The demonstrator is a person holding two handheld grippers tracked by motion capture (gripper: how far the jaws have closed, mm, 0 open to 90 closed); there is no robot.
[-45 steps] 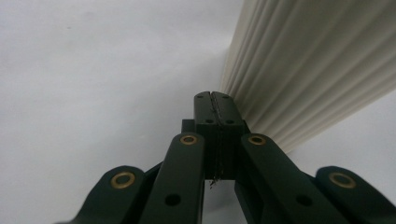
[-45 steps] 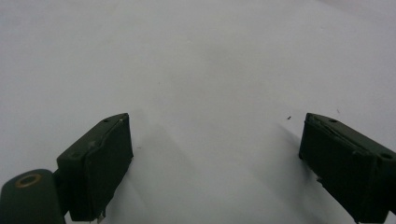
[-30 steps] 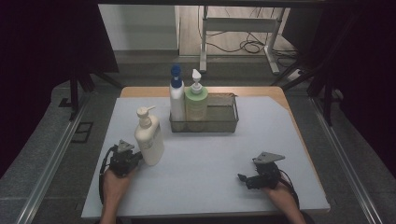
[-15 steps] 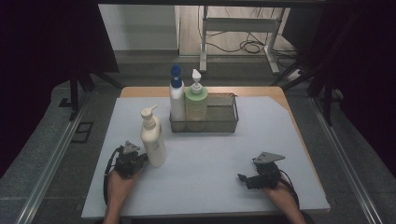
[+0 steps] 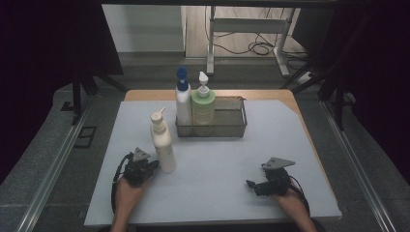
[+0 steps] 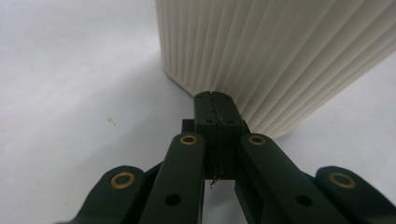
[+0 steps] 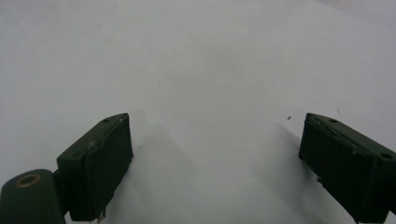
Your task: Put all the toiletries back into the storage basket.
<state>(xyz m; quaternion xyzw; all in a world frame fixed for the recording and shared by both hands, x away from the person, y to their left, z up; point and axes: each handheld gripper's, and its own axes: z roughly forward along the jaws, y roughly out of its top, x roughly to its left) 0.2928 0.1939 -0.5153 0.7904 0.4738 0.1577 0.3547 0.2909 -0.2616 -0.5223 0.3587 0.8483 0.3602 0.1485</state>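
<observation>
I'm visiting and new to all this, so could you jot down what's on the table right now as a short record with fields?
surface: pale sheet on a table
cream bottle: ribbed pump bottle, upright on the sheet, outside the basket
basket: wire basket at the far side
in basket: blue-capped bottle and green bottle, both at its left end
left gripper: jaws shut, tips at the cream bottle's base, holding nothing
right gripper: jaws open, nothing between them, resting on the sheet
</observation>
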